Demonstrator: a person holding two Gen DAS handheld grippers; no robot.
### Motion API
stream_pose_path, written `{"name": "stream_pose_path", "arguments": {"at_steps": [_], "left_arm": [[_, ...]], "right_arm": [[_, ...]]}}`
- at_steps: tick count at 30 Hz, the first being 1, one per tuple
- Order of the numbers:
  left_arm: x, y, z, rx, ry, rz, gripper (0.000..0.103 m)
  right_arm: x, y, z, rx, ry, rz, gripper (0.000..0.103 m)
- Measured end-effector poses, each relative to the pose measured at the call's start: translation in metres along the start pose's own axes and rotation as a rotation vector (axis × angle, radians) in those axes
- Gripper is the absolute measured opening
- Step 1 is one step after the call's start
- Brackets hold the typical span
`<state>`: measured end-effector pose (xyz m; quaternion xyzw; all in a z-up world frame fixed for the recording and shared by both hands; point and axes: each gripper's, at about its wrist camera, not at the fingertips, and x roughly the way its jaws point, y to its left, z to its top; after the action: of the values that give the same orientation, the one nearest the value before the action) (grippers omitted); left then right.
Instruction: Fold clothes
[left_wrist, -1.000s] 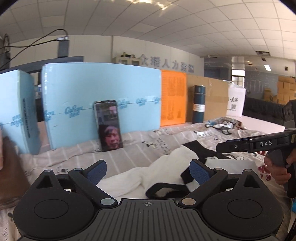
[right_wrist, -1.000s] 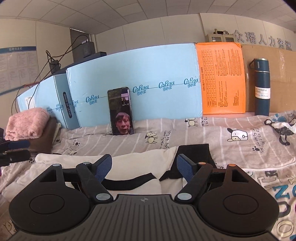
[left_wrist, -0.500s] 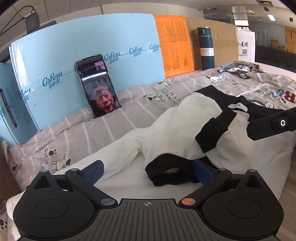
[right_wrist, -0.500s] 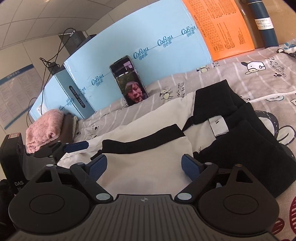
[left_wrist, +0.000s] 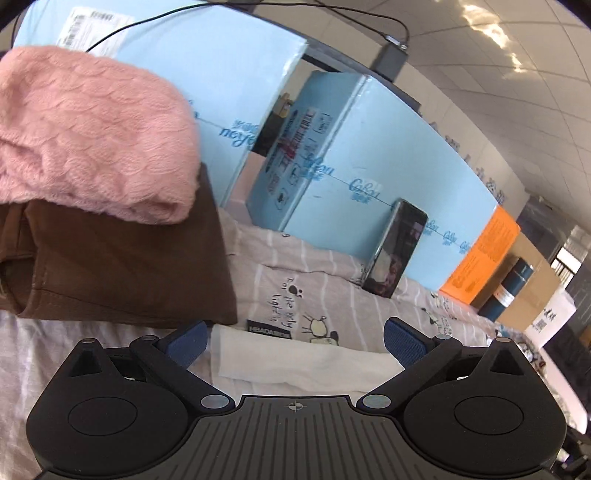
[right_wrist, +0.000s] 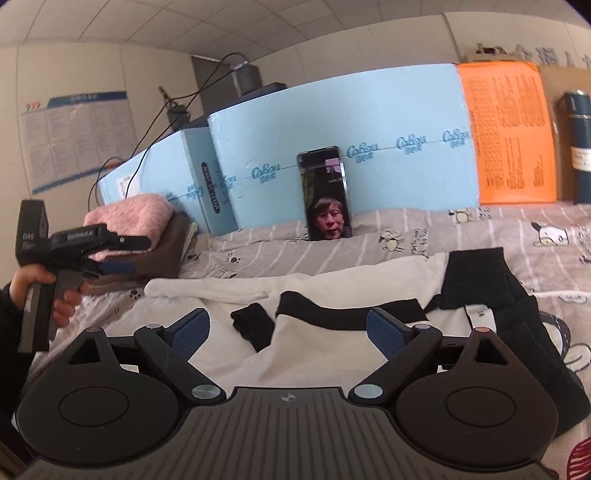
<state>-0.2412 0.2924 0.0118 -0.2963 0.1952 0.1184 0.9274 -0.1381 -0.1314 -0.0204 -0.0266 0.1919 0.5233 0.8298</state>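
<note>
A white top with black cuffs and trim lies spread on the printed bedsheet. My right gripper hovers over its middle, jaws wide open, with the cloth under them and nothing pinched. A black cuff lies just ahead of it. My left gripper, held in a hand and rolled on its side, is at the top's left end. In the left wrist view the left gripper is open, with the white hem lying below its pads.
A folded pink fleece rests on a folded brown garment just left of the white top. A phone leans on blue foam boards along the back, beside an orange sheet and a dark flask.
My left gripper has swung from the top's middle to its left end by the pink and brown pile, rolling as it went. My right gripper's jaws have widened, and it has shifted slightly over the cloth.
</note>
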Motion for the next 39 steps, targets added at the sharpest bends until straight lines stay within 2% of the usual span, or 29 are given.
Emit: {"name": "stream_pose_path", "arguments": {"at_steps": [4, 7, 10, 13, 16, 20, 23, 25, 28, 30, 34, 38, 39], "left_arm": [[0.021, 0.051, 0.014, -0.152, 0.125, -0.15, 0.103], [0.045, 0.059, 0.014, -0.161, 0.199, -0.143, 0.103], [0.058, 0.051, 0.016, -0.102, 0.214, -0.167, 0.103], [0.076, 0.046, 0.017, -0.084, 0.261, -0.233, 0.103], [0.08, 0.039, 0.01, -0.012, 0.246, -0.247, 0.102], [0.074, 0.046, 0.008, -0.015, 0.225, -0.261, 0.098], [0.07, 0.055, 0.008, -0.036, 0.208, -0.249, 0.083], [0.069, 0.06, 0.008, -0.046, 0.196, -0.22, 0.055], [0.068, 0.06, 0.006, -0.026, 0.185, -0.191, 0.036], [0.069, 0.056, 0.005, 0.004, 0.184, -0.188, 0.034], [0.07, 0.05, 0.004, 0.042, 0.189, -0.181, 0.034], [0.07, 0.044, 0.001, 0.087, 0.176, -0.156, 0.034], [0.07, 0.041, 0.0, 0.108, 0.172, -0.14, 0.028]], "right_arm": [[0.027, 0.053, 0.001, -0.216, 0.107, 0.134, 0.092], [0.044, 0.091, -0.003, -0.369, 0.184, 0.195, 0.092], [0.056, 0.119, -0.012, -0.505, 0.228, 0.204, 0.092], [0.068, 0.14, -0.021, -0.61, 0.26, 0.213, 0.092], [0.078, 0.157, -0.022, -0.67, 0.245, 0.239, 0.092], [0.094, 0.185, -0.022, -0.738, 0.205, 0.288, 0.091], [0.105, 0.206, -0.024, -0.78, 0.153, 0.328, 0.089], [0.111, 0.215, -0.025, -0.777, 0.137, 0.343, 0.087], [0.116, 0.219, -0.023, -0.772, 0.129, 0.349, 0.076], [0.117, 0.216, -0.02, -0.768, 0.13, 0.33, 0.063], [0.114, 0.207, -0.017, -0.749, 0.134, 0.289, 0.057], [0.116, 0.215, -0.019, -0.785, 0.129, 0.306, 0.04], [0.117, 0.218, -0.02, -0.798, 0.125, 0.31, 0.035]]}}
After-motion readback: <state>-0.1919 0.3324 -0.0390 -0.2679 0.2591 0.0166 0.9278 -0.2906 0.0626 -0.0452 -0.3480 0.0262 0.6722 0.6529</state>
